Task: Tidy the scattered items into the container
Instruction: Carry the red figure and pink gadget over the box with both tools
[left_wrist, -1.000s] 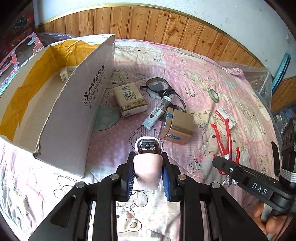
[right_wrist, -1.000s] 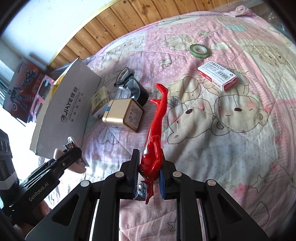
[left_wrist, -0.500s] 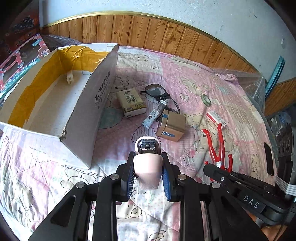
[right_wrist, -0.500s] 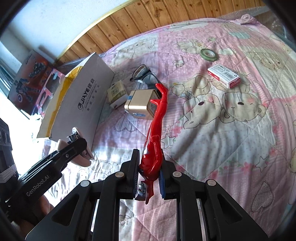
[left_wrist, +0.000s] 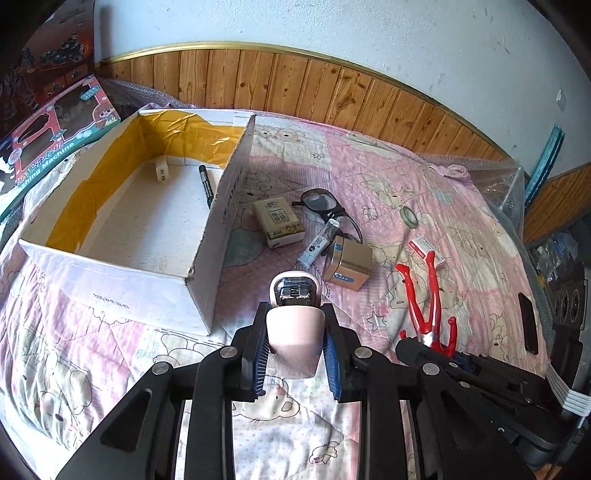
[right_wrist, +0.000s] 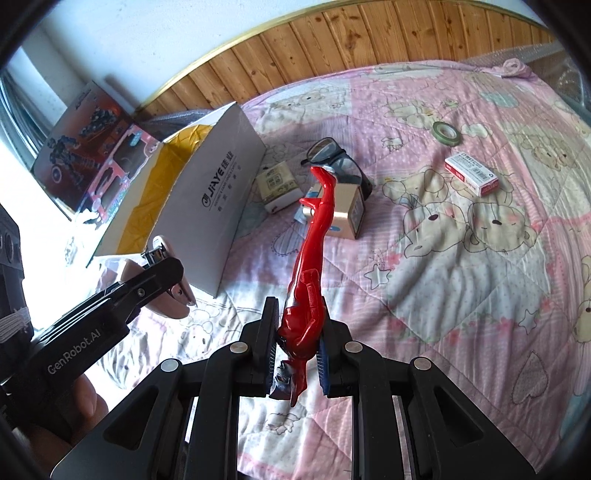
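My left gripper is shut on a pink stapler, held above the bedspread just right of the open white cardboard box. The box holds a black marker and a small white piece. My right gripper is shut on a red toy figure, legs pointing away, raised over the bed. In the left wrist view the figure shows at the right. The stapler and left gripper appear at the left of the right wrist view.
On the pink bedspread lie a tissue pack, glasses, a white tube, a tan box, a tape roll and a red-and-white small box. Toy boxes stand left of the carton. A hand holds the left gripper.
Both grippers have risen and pulled back from the bed, each keeping its item. The box interior now shows fully, and the red figure has lifted off the bedspread.
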